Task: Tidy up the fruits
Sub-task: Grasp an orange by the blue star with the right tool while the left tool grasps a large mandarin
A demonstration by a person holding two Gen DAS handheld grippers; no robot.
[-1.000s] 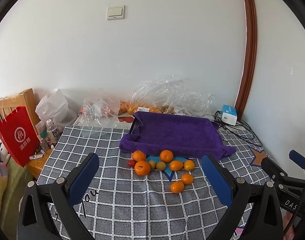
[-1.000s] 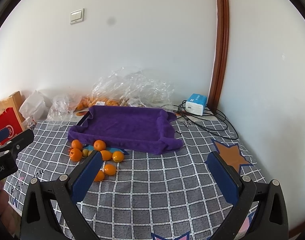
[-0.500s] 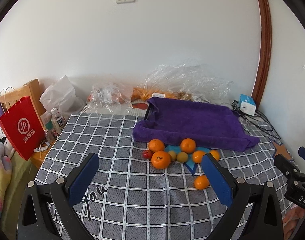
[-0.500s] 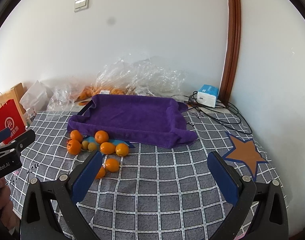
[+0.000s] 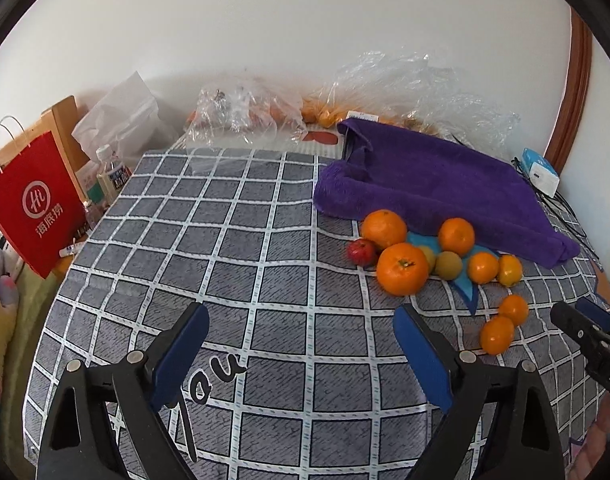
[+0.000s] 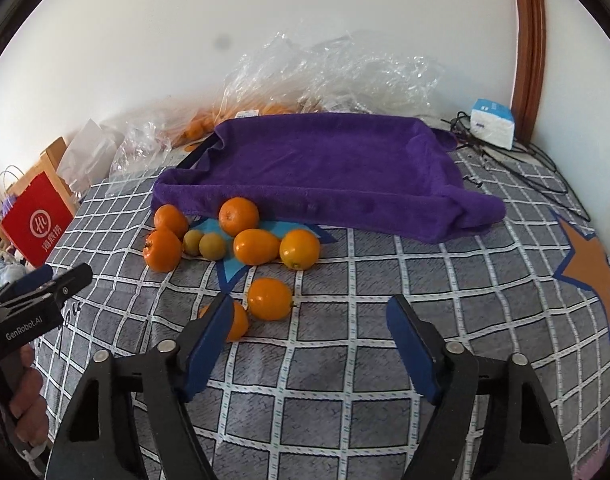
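Note:
Several oranges (image 5: 401, 268) (image 6: 238, 216), two small green-brown fruits (image 6: 212, 245) and a small red fruit (image 5: 361, 252) lie on the checked cloth in front of a tray draped with a purple towel (image 5: 433, 180) (image 6: 329, 164). Two oranges lie apart, nearer me (image 6: 269, 298). My left gripper (image 5: 301, 340) is open and empty, left of the fruit. My right gripper (image 6: 307, 328) is open and empty, just right of the two near oranges; its left finger hides part of one.
A red paper bag (image 5: 33, 204) and bottles (image 5: 113, 172) stand at the left edge. Clear plastic bags with more oranges (image 5: 245, 112) lie against the back wall. A white-blue box (image 6: 491, 122) and black cables (image 6: 517, 160) lie at the back right.
Both grippers have come down and forward toward the fruit, which looks bigger now. The left one has swung left, so the fruit sits further right in its view.

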